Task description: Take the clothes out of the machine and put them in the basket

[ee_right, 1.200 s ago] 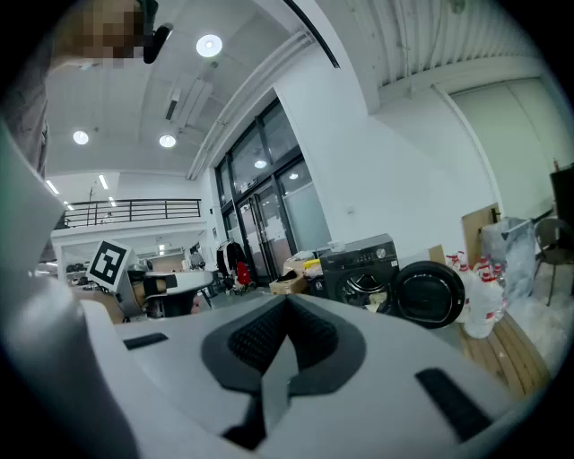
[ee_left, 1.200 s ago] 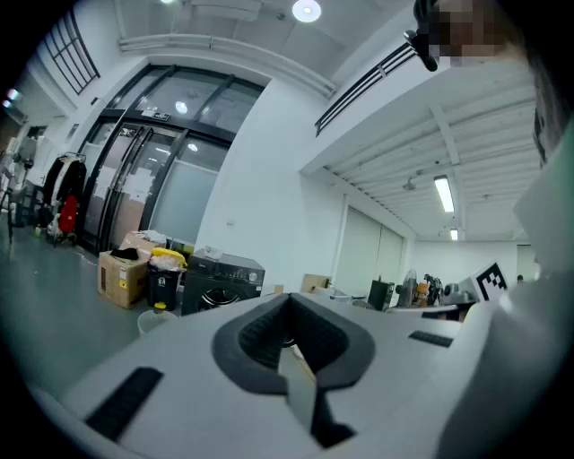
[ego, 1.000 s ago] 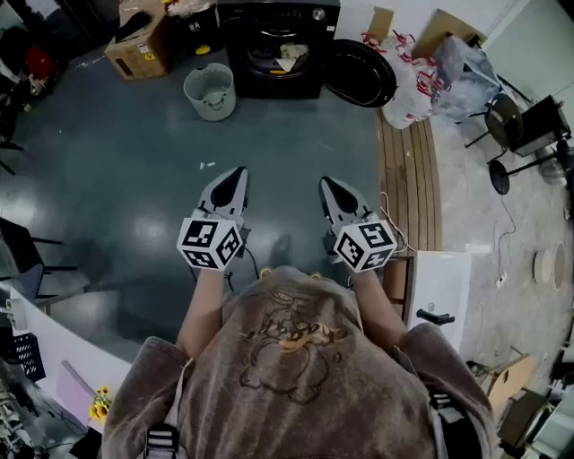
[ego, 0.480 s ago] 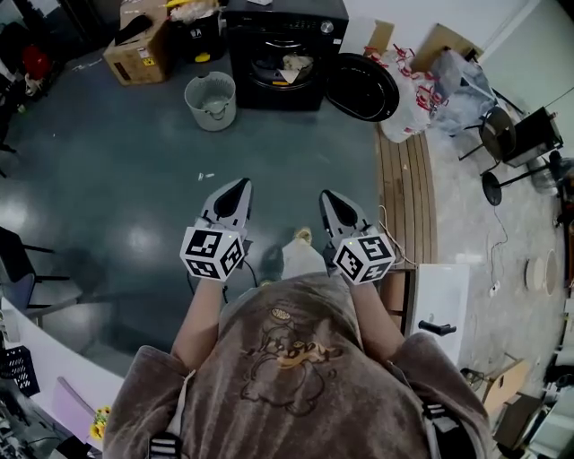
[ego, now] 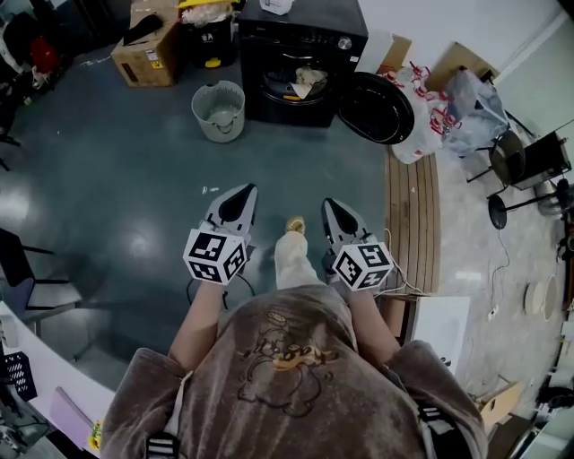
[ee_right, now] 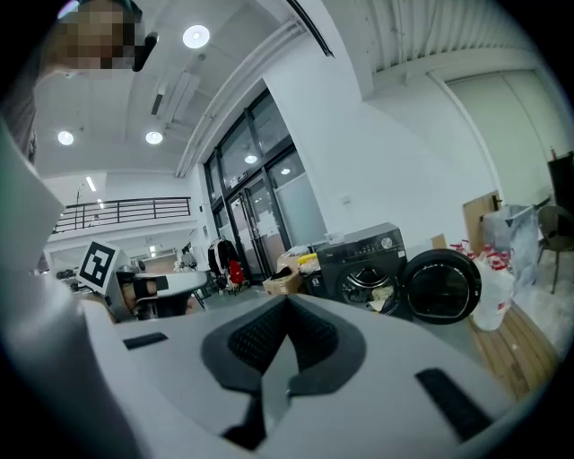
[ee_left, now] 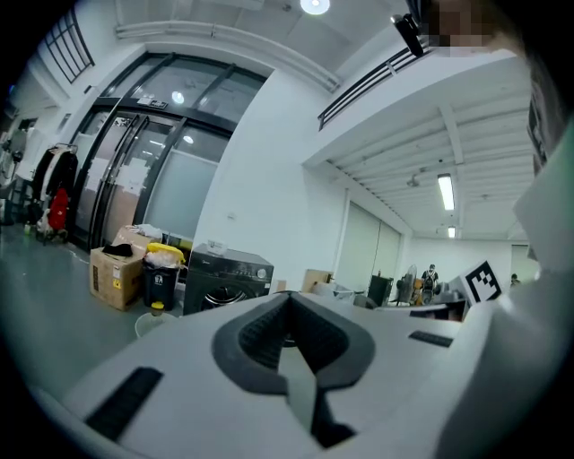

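Left gripper, right gripper: jaws pressed together, nothing between. Held side by side ahead of body, likely just carried, no grasp due yet.

Pale crumpled clothes sit in drum of black front-loading washing machine, round door open, well ahead of both grippers across floor.

Grey round plastic basket stands just left of machine, handy for unloading.

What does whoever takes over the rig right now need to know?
Left hand-held gripper: jaws together, empty.
Right hand-held gripper: the same. Both are held out front, well short of the machine.
Black front-loading washing machine: round door swung open, light-coloured clothes inside.
Round grey plastic basket: on the floor beside the machine, at its left in the head view; no clothes seen in it.
Done: door open.
Left: reach the machine, pull the clothes out, put them in the basket.
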`<action>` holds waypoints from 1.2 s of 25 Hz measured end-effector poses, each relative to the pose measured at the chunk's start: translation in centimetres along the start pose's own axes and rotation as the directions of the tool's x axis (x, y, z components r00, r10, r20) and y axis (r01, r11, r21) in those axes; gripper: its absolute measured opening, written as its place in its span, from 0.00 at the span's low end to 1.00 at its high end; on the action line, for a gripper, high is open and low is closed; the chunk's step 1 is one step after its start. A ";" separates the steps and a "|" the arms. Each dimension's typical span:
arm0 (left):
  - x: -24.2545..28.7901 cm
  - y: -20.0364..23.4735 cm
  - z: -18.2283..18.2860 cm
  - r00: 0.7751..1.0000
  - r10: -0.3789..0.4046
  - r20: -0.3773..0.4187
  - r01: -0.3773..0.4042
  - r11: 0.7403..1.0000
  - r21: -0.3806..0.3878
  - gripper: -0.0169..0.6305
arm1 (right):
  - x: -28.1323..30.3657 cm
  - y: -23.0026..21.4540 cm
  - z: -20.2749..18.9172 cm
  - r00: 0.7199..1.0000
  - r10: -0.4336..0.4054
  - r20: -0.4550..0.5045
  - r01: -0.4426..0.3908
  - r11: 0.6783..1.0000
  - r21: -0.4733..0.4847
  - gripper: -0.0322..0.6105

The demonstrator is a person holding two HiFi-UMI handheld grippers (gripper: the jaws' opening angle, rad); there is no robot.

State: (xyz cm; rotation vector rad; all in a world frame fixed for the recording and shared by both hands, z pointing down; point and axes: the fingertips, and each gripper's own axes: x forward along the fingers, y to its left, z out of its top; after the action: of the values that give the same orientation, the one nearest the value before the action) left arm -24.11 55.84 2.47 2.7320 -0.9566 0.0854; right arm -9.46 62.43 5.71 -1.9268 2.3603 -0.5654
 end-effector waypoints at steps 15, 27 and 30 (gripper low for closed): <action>25.3 4.2 5.5 0.993 -0.071 -0.095 0.076 0.996 0.045 0.03 | 17.0 -17.4 9.5 0.998 0.039 -0.044 -0.038 0.999 0.011 0.05; 35.6 9.6 7.7 0.994 -0.015 -0.107 0.020 0.999 0.040 0.03 | 26.6 -25.4 13.2 0.993 0.092 -0.078 -0.092 0.996 0.005 0.05; 37.8 11.0 7.9 0.994 -0.032 -0.106 0.036 0.998 0.041 0.03 | 28.5 -26.1 13.7 0.994 0.081 -0.074 -0.080 0.997 0.016 0.05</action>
State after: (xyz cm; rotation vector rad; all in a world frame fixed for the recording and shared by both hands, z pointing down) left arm -1.52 22.65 2.21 2.7505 -0.8886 0.2441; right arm 12.17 27.64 6.45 -1.8269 2.4598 -0.6557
